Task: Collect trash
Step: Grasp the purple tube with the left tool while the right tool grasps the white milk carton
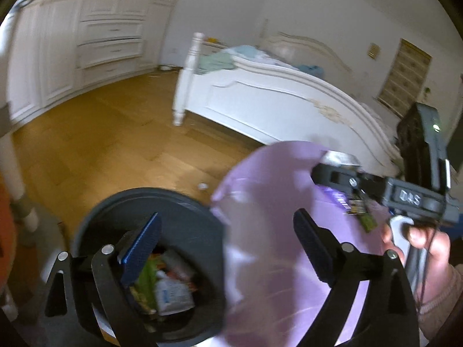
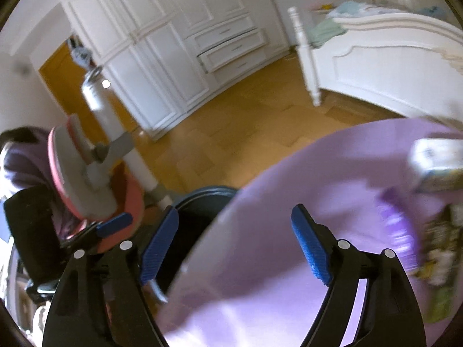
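Observation:
A black bin (image 1: 188,217) stands on the wood floor, holding wrappers and a white packet (image 1: 170,286). Beside it is a round lilac surface (image 1: 260,202), which carries a carton (image 2: 437,162), a purple packet (image 2: 396,225) and blurred wrappers (image 2: 439,248). My left gripper (image 1: 225,248) is open with nothing between its fingers, one over the bin and one over the lilac surface. My right gripper (image 2: 234,245) is open too and empty, hanging over the lilac edge next to the bin (image 2: 202,199). In the left wrist view the right gripper (image 1: 332,173) reaches over the wrappers (image 1: 358,205), held by a hand (image 1: 419,245).
A white bed (image 1: 275,107) stands behind, and white wardrobes (image 1: 58,52) line the far wall. A pink chair (image 2: 72,173) and a white post (image 2: 115,133) are left of the bin. A small white scrap (image 1: 202,186) lies on the floor.

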The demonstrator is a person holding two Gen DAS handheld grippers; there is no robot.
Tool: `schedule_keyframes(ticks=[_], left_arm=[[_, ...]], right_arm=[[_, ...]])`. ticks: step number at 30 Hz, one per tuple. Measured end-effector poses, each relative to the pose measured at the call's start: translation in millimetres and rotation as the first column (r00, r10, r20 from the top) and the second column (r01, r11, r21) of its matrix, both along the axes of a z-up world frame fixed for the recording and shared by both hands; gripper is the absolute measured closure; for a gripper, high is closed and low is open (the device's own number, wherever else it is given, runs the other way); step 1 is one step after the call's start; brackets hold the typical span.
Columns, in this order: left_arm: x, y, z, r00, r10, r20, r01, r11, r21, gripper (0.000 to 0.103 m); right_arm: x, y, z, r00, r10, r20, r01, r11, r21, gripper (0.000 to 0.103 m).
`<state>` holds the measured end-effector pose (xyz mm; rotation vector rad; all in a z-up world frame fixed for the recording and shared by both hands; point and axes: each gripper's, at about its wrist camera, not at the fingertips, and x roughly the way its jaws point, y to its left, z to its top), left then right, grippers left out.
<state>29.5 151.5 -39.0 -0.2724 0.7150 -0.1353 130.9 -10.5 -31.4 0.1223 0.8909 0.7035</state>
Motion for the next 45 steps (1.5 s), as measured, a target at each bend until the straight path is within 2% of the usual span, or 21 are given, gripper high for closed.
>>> schedule_keyframes(ticks=[2, 6, 9, 11, 14, 17, 19, 22, 24, 25, 27, 28, 31, 33, 35, 38, 42, 44, 45], left_arm=[[11.8, -19.7, 2.2, 0.999, -0.045, -0.013, 0.045, 0.999, -0.011, 0.012], [37.0, -63.2, 3.8, 0.992, -0.121, -0.032, 0.121, 0.993, -0.010, 0.012], [57.2, -89.2, -1.9, 0.986, -0.154, -0.058, 0.153, 0.988, -0.030, 0.012], [73.1, -106.5, -8.4, 0.982, -0.168, -0.084, 0.166, 0.985, -0.035, 0.012], [91.5, -123.5, -18.4, 0.975, -0.185, -0.120, 0.181, 0.982, -0.048, 0.012], [107.7, -140.3, -27.5, 0.971, -0.192, -0.146, 0.188, 0.981, -0.040, 0.012], [115.5, -147.4, -32.5, 0.970, -0.185, -0.161, 0.183, 0.983, -0.025, 0.013], [128.8, -156.8, -36.5, 0.968, -0.179, -0.177, 0.181, 0.983, -0.007, 0.017], [133.8, -161.0, -39.6, 0.965, -0.179, -0.192, 0.184, 0.983, 0.008, 0.022], [136.2, -163.1, -41.6, 0.963, -0.177, -0.201, 0.184, 0.983, 0.014, 0.025], [141.9, -167.9, -45.7, 0.960, -0.173, -0.221, 0.184, 0.983, 0.030, 0.032], [143.9, -170.5, -48.3, 0.958, -0.168, -0.231, 0.182, 0.982, 0.043, 0.034], [146.1, -177.2, -49.4, 0.965, -0.140, -0.220, 0.169, 0.979, 0.118, 0.042], [145.8, -178.6, -50.2, 0.970, -0.121, -0.211, 0.159, 0.972, 0.171, 0.058], [143.3, -178.8, -51.8, 0.973, -0.107, -0.204, 0.157, 0.956, 0.247, 0.071], [138.1, -175.8, -51.1, 0.971, -0.112, -0.213, 0.170, 0.944, 0.282, 0.077], [129.6, -169.6, -52.4, 0.968, -0.130, -0.216, 0.197, 0.925, 0.326, 0.078], [124.7, -165.0, -52.2, 0.966, -0.148, -0.212, 0.212, 0.924, 0.318, 0.078], [120.8, -164.6, -51.1, 0.966, -0.156, -0.208, 0.216, 0.927, 0.307, 0.078]], right_arm=[[13.1, -26.6, 8.2, 1.000, -0.015, 0.027, 0.016, 0.999, -0.027, 0.023], [36.3, -63.6, 19.7, 0.993, 0.027, 0.118, -0.003, 0.980, -0.198, 0.023], [54.9, -83.1, 20.6, 0.980, 0.115, 0.163, -0.047, 0.928, -0.369, 0.023], [65.1, -91.5, 15.5, 0.966, 0.195, 0.167, -0.095, 0.877, -0.472, 0.023], [77.7, -100.1, 0.9, 0.933, 0.323, 0.160, -0.165, 0.778, -0.606, 0.023], [90.4, -106.3, -13.0, 0.905, 0.403, 0.141, -0.207, 0.703, -0.681, 0.023], [100.1, -106.7, -21.4, 0.893, 0.433, 0.120, -0.228, 0.667, -0.709, 0.023], [107.5, -100.6, -31.9, 0.877, 0.473, 0.082, -0.279, 0.640, -0.716, 0.024], [110.6, -98.2, -40.7, 0.870, 0.489, 0.061, -0.283, 0.597, -0.751, 0.029], [111.0, -98.0, -42.9, 0.869, 0.492, 0.062, -0.280, 0.590, -0.757, 0.030], [114.7, -99.8, -42.9, 0.881, 0.469, 0.061, -0.273, 0.610, -0.744, 0.035], [118.9, -104.7, -39.5, 0.899, 0.435, 0.060, -0.259, 0.635, -0.728, 0.040], [126.9, -115.7, -34.6, 0.932, 0.358, 0.062, -0.217, 0.684, -0.696, 0.050], [131.0, -127.1, -31.0, 0.953, 0.296, 0.058, -0.182, 0.718, -0.671, 0.055], [137.9, -140.9, -26.6, 0.974, 0.223, 0.033, -0.153, 0.760, -0.632, 0.055], [142.5, -154.1, -22.6, 0.984, 0.174, -0.042, -0.165, 0.797, -0.581, 0.055], [142.1, -152.3, -27.9, 0.980, 0.167, -0.106, -0.198, 0.797, -0.571, 0.055], [147.5, -146.5, -41.8, 0.978, 0.164, -0.127, -0.208, 0.774, -0.598, 0.054], [143.1, -144.8, -46.3, 0.979, 0.160, -0.126, -0.204, 0.776, -0.597, 0.054]])
